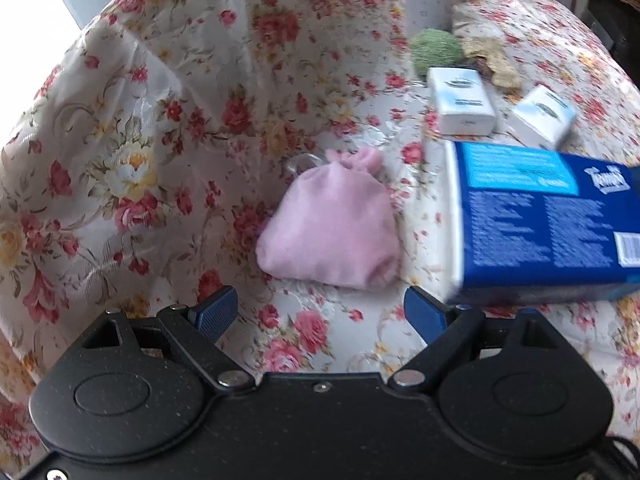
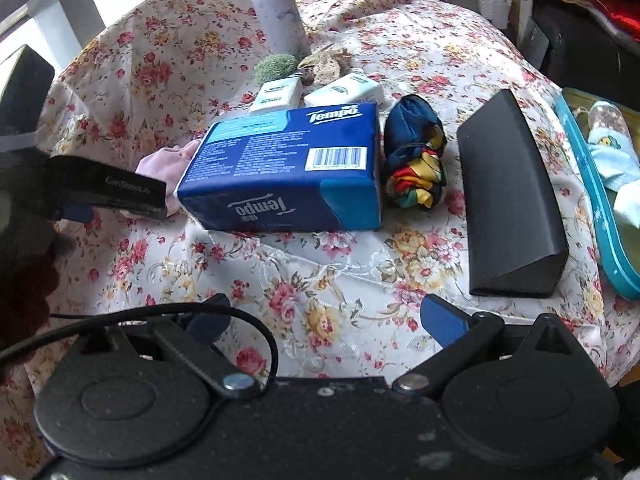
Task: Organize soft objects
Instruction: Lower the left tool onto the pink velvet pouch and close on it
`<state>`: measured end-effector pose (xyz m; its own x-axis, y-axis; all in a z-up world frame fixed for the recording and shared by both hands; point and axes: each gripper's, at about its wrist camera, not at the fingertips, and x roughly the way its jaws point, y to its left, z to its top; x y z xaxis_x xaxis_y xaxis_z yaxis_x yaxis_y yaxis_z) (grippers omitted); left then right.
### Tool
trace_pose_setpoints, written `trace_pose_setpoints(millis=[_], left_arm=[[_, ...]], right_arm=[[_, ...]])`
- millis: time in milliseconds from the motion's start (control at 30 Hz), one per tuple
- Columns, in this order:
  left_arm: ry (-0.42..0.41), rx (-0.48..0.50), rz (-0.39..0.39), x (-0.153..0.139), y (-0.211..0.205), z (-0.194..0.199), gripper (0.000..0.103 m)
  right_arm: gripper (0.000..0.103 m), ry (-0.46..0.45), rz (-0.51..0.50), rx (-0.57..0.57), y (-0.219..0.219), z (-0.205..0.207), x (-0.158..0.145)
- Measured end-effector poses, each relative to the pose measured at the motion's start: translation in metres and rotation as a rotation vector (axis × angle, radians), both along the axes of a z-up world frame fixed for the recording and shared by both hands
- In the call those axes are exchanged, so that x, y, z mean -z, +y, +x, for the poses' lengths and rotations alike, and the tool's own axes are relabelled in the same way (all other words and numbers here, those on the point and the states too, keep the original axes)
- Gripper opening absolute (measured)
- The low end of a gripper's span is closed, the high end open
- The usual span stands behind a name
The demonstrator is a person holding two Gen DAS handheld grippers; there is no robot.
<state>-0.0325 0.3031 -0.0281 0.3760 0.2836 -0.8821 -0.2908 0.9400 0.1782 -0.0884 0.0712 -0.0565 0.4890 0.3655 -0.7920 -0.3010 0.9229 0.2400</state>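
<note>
A pink soft pouch (image 1: 332,224) with a tied top lies on the floral tablecloth (image 1: 160,140), just ahead of my left gripper (image 1: 320,312). That gripper stands open and empty, a little short of the pouch. A blue Tempo tissue pack (image 1: 540,220) lies right of the pouch, close to the right finger. In the right wrist view the pouch (image 2: 164,168) is half hidden behind the pack (image 2: 288,168), and one left finger (image 2: 120,190) reaches in from the left. My right gripper (image 2: 326,320) hangs open over bare cloth. A rolled blue and multicoloured scarf (image 2: 416,156) lies right of the pack.
Two small white tissue packs (image 2: 280,94) (image 2: 346,92), a green fuzzy ball (image 2: 276,66), a tan sponge-like lump (image 2: 326,62) and a bottle (image 2: 276,12) stand at the back. A black case (image 2: 512,200) and a teal tray (image 2: 618,264) holding small items lie to the right.
</note>
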Motion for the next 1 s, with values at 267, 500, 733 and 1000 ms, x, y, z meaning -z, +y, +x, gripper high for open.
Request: trace_pose_setpoints(millis=[267,500,733,1000], left_arm=[[0.004,-0.030,-0.092,0.017,0.033,0.018,0.090],[-0.039,-0.016,-0.173,0.008,0.042,0.015,0.084],[-0.042,0.000,-0.173,0.004,0.042,0.014,0.084],[-0.028,0.057,-0.113,0.007,0.036,0.021,0.084]], right_arm=[[0.101,-0.008,-0.034,-0.027,0.017,0.002,-0.005],[0.101,-0.025,-0.031,-0.055,0.024,-0.001,-0.011],[0.101,-0.051,-0.021,-0.084,0.026,-0.008,-0.018],[0.101,-0.045,-0.002,-0.064,0.021,-0.008,-0.019]])
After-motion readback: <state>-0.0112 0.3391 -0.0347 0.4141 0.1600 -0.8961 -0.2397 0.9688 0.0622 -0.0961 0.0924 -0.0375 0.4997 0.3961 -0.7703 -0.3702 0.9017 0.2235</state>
